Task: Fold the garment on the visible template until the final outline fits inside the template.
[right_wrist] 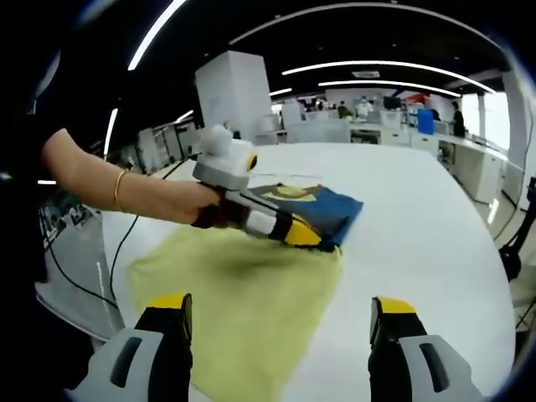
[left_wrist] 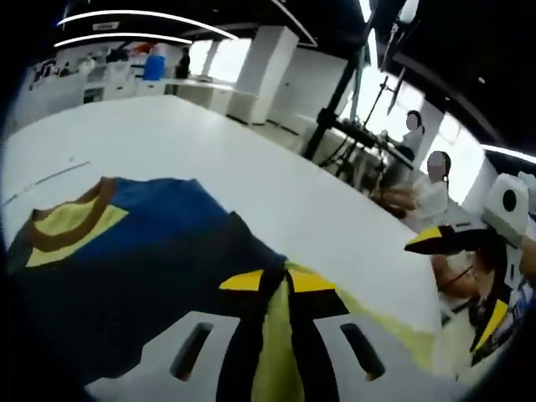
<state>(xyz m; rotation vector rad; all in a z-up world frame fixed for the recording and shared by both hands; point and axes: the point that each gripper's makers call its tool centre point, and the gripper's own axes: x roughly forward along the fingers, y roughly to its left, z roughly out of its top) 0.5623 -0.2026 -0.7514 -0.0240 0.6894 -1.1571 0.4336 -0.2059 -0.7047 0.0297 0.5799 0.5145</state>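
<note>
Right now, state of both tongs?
Left tongs: shut on the garment.
Right tongs: open, holding nothing, over the garment.

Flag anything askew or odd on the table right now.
The garment lies half folded on the white table: its blue part is doubled near the collar while the yellow part sprawls rumpled toward the table's near edge. The left gripper is shut on its fabric; the right gripper is open. No template outline is discernible.

My left gripper (left_wrist: 287,283) has its jaws pinched together, yellow tips nearly meeting. In the right gripper view my left hand (right_wrist: 194,205) grips its handle, bare forearm stretched in from the desk's left edge. My right gripper (right_wrist: 280,318) hangs with jaws spread wide apart.
</note>
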